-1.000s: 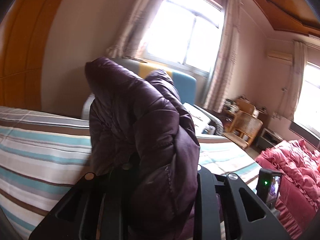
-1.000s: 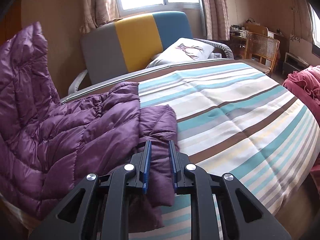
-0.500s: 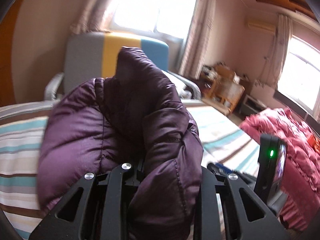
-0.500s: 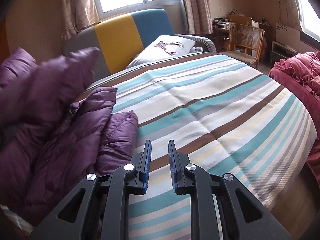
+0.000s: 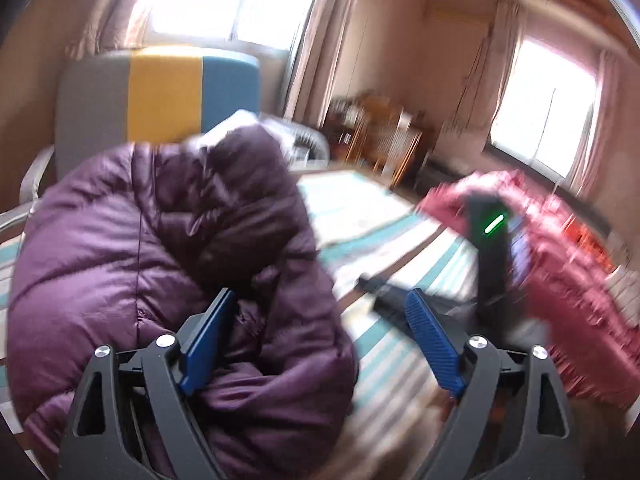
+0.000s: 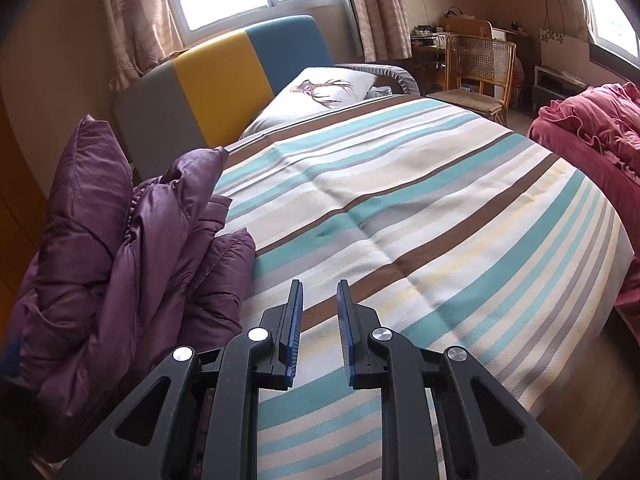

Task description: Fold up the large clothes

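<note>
A purple puffer jacket (image 5: 160, 248) bulges close in front of my left gripper (image 5: 320, 304), whose jaws stand wide apart; the jacket lies against the left finger and partly between the jaws, no longer pinched. The view is motion-blurred. In the right wrist view the same jacket (image 6: 120, 248) lies bunched at the left edge of the striped bed (image 6: 420, 208). My right gripper (image 6: 318, 292) hovers over the bedspread to the jacket's right, jaws narrowly parted and holding nothing.
A grey, yellow and blue headboard (image 6: 240, 72) and a pillow (image 6: 320, 92) are at the bed's far end. A wicker chair (image 6: 476, 76) stands beyond. A red quilt (image 6: 592, 128) lies on the right. The other gripper's device with a green light (image 5: 492, 240) shows right of centre.
My left gripper has opened wide and let go of the jacket while swinging right. My right gripper has let go of the jacket and moved right over the bedspread.
</note>
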Motion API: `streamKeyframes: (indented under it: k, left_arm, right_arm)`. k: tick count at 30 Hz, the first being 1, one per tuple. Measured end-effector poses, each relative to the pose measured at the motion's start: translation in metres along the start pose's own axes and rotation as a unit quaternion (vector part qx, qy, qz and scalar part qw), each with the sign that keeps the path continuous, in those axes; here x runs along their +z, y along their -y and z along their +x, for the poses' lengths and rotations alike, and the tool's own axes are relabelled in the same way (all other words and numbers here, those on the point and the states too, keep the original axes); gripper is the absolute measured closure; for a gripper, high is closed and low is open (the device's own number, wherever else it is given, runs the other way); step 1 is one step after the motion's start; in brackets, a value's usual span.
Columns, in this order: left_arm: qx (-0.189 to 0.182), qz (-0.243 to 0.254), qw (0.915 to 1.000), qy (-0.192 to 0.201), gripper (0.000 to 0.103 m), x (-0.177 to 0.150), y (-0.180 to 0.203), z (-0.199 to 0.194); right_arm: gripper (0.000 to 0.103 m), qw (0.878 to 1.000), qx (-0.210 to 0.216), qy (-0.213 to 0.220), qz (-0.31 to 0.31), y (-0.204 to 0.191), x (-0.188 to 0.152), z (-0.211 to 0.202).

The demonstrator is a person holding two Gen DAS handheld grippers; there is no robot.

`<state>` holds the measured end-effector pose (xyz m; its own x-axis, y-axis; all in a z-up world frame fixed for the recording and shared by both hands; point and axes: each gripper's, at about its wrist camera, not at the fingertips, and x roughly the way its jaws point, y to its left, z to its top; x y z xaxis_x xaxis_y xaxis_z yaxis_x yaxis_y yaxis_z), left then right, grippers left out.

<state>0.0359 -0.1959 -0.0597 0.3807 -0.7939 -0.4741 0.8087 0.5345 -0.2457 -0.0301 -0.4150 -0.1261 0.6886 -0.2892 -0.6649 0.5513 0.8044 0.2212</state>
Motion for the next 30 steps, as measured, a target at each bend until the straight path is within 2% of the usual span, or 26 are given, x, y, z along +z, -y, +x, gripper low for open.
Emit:
streamKeyframes:
  k: [2,4,7,9,10,12,13,14,15,16,18,21,24,28,30]
  left_arm:
    - [-0.013,-0.021,0.9994,0.024,0.017,0.007,-0.007,-0.026]
    - [0.001,-0.040,0.9980,0.049,0.017,0.011,-0.020,-0.047]
    - [0.054,-0.082,0.9902,0.099,0.017,0.013,-0.055,-0.083]
    - [0.111,-0.121,0.9792,0.119,0.018,0.012,-0.089,-0.100]
    - [0.135,-0.138,0.9737,0.121,0.018,0.009,-0.102,-0.105]
    - [0.178,-0.175,0.9631,0.100,0.030,0.003,-0.135,-0.102]
    - [0.187,-0.190,0.9596,0.089,0.033,-0.003,-0.148,-0.100]
    - [0.184,-0.200,0.9592,0.076,0.037,-0.008,-0.160,-0.097]
    - [0.166,-0.203,0.9637,0.048,0.046,-0.013,-0.166,-0.085]
    - [0.155,-0.198,0.9674,0.031,0.048,-0.016,-0.165,-0.077]
    - [0.142,-0.171,0.9749,0.020,0.049,-0.020,-0.149,-0.061]
    - [0.154,-0.121,0.9807,0.004,0.049,-0.022,-0.124,-0.052]
    - [0.173,-0.083,0.9814,-0.004,0.049,-0.015,-0.116,-0.047]
    - [0.172,-0.097,0.9804,-0.003,0.048,-0.009,-0.118,-0.058]
    - [0.178,-0.091,0.9798,-0.005,0.048,-0.008,-0.115,-0.056]
  right_arm:
    - [0.086,1.000,0.003,0.001,0.000,-0.001,0.001,-0.002]
    - [0.086,1.000,0.005,0.003,-0.003,-0.002,0.002,-0.005]
    - [0.086,1.000,0.009,0.006,-0.005,-0.003,0.004,-0.008]
    - [0.086,1.000,0.015,0.008,-0.005,-0.005,0.005,-0.011]
    - [0.086,1.000,0.018,0.009,-0.005,-0.007,0.006,-0.013]
    - [0.086,0.999,0.025,0.019,-0.006,-0.012,0.011,-0.021]
    - [0.086,0.999,0.034,0.028,-0.007,-0.016,0.015,-0.027]
    - [0.086,0.999,0.040,0.034,-0.008,-0.019,0.018,-0.032]
    - [0.086,0.998,0.050,0.040,-0.012,-0.025,0.022,-0.038]
    - [0.086,0.997,0.063,0.047,-0.018,-0.032,0.026,-0.044]
    - [0.086,0.994,0.081,0.059,-0.037,-0.047,0.031,-0.055]
    - [0.086,0.991,0.101,0.071,-0.057,-0.065,0.034,-0.065]
    - [0.086,0.987,0.120,0.067,-0.086,-0.085,0.041,-0.063]
    - [0.086,0.984,0.114,0.049,-0.128,-0.115,0.054,-0.037]
    - [0.086,0.984,0.095,0.038,-0.149,-0.124,0.061,-0.016]
